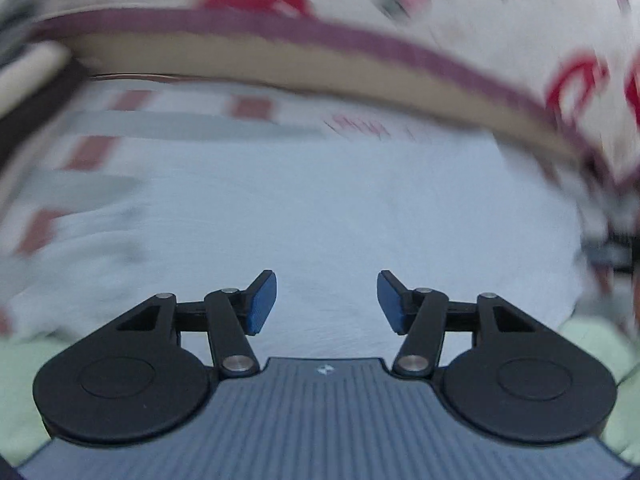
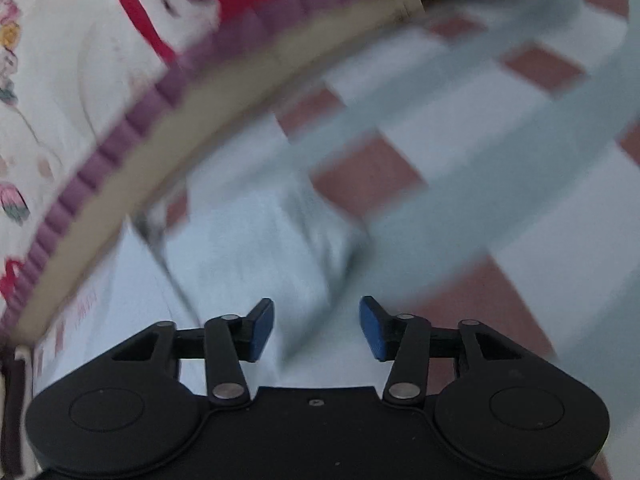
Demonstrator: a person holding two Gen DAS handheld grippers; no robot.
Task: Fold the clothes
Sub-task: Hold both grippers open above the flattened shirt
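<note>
Pale blue cloth fills both wrist views: the garment [image 1: 320,208] lies spread on a checked sheet [image 2: 460,92] of white, grey and brick-red squares, and everything is smeared with motion blur. Beyond the garment runs a purple-edged border [image 1: 280,32] with a white and red printed cover [image 1: 480,8] behind it. Over the garment's flat middle hangs the left gripper [image 1: 327,304], jaws apart, nothing between the blue pads. Near a folded corner of the garment, by its edge against the sheet, sits the right gripper [image 2: 317,330], jaws likewise apart and empty. My read: they're between grips, a fold laid down and both hands free. Next move calls for finding a fresh edge or corner each, pinching single layers cleanly, then carrying them over together.
</note>
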